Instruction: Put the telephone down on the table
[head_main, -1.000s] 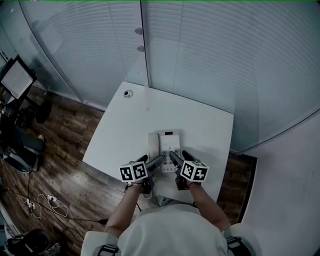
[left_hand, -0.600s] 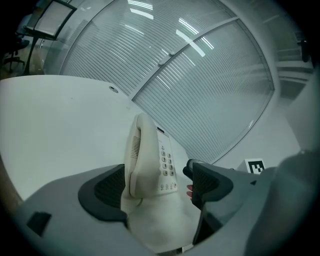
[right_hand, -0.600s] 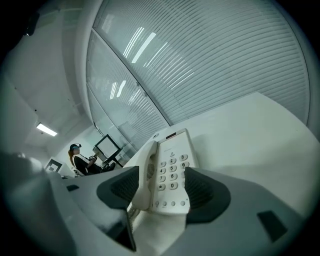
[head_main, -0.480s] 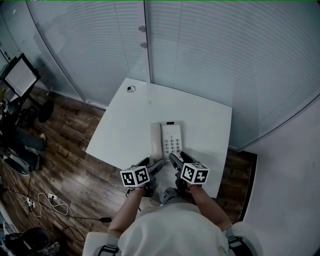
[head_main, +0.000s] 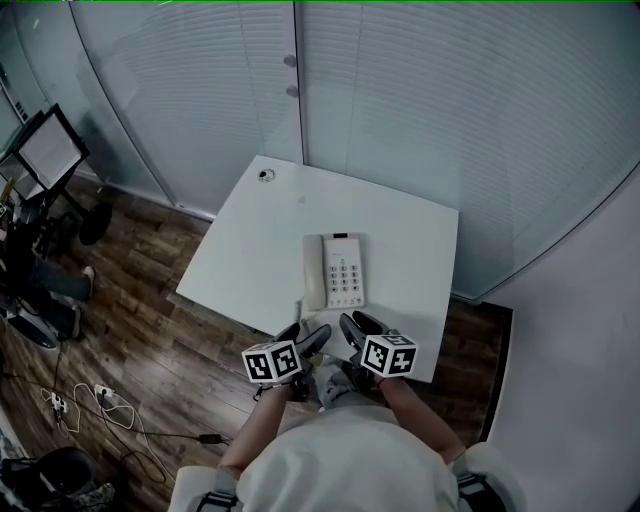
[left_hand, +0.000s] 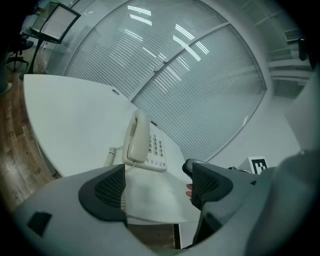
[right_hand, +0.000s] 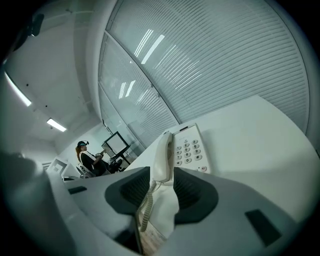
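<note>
A white telephone with its handset on the left side lies flat on the white table, near the front edge. Its coiled cord hangs off that edge. Both grippers are back from the phone, at the table's near edge, close to the person's body. My left gripper is open and empty; in the left gripper view the telephone lies well beyond the jaws. My right gripper is closing, its jaws a narrow gap apart with nothing pressed between them, and the telephone lies ahead.
A small round fitting sits at the table's far left corner. Glass walls with blinds run behind the table. A monitor on a stand and floor cables are at the left. A seated person shows far off.
Both grippers have drawn back from the telephone's near end toward the person. The telephone stays flat on the table. The right jaws have narrowed.
</note>
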